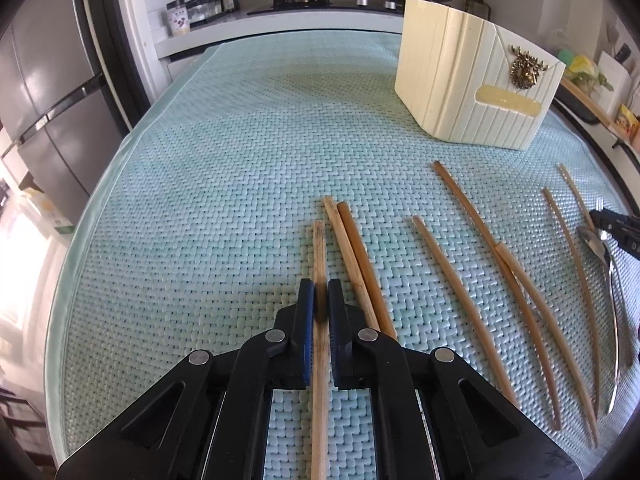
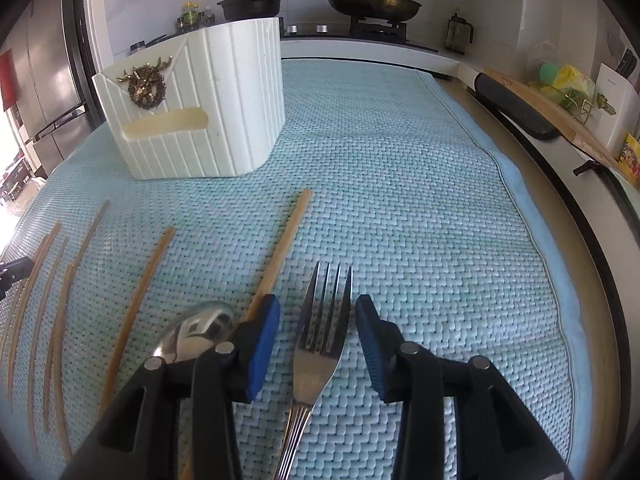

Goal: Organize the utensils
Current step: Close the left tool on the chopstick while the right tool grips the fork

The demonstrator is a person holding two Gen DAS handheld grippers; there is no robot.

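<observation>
Chopstick [image 1: 319, 312] clamped in left tongs [image 1: 319, 304], blue pads pressed on both sides, tip poking out ahead over the mat [image 1: 240, 160]. Two more chopsticks [image 1: 356, 264] just beside it on the right, side by side, touching each other. Further right, a loose spread of others [image 1: 480, 264], lying lengthwise, a couple crossing or overlapping. Spoon [image 1: 600, 248] out at the far right edge, next to a bit of the other tongs.

Fork [image 2: 320, 340] flat on the mat, tines pointing away, sitting between right tongs [image 2: 316, 320], pads apart with clear gaps on both sides, not touching it. Spoon bowl just left of the left pad, partly hidden behind the linkage. One chopstick [image 2: 284, 244] angling up from behind that same pad, another [image 2: 140, 296] further left, then the rest fanned out along the left edge.

Beyond all that, white ribbed holder [image 2: 208, 112] upright on the mat, deer-head ornament [image 2: 146, 82] on its front, well apart from the utensils. Past the end of the surface, stove with a lidded pot [image 2: 252, 2] and a pan [image 2: 372, 2].
</observation>
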